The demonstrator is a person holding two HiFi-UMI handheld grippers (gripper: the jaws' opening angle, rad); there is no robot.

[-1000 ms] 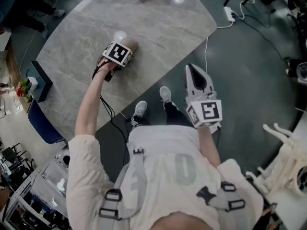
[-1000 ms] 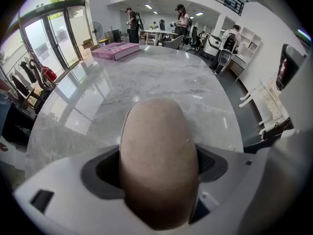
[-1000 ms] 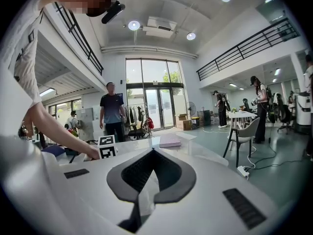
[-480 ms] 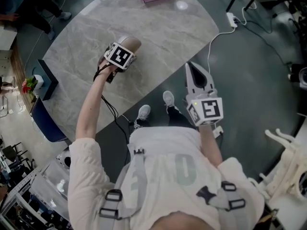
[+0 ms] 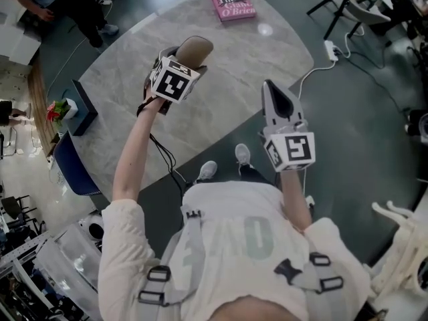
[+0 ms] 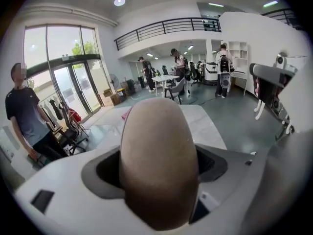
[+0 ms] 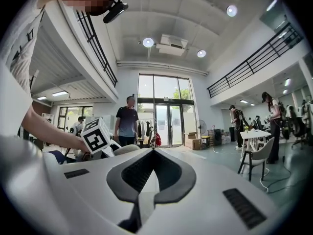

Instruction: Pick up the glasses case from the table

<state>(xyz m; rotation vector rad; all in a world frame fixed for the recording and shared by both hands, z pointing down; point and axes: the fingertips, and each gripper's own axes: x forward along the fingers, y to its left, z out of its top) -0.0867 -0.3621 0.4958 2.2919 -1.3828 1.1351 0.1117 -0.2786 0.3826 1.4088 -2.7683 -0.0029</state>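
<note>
The left gripper (image 5: 179,62) is clamped on the tan glasses case (image 6: 157,155), whose rounded end sticks out past the jaw tips, clear of the grey table (image 5: 120,99) beneath. The right gripper (image 5: 274,92) is pressed closed on nothing, off the table's edge. A pink book (image 5: 232,1) lies far beyond.

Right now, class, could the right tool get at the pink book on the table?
Probably yes, with a long stretch. The right tool is empty and shut, and only bare table lies between it and the pink book.
</note>
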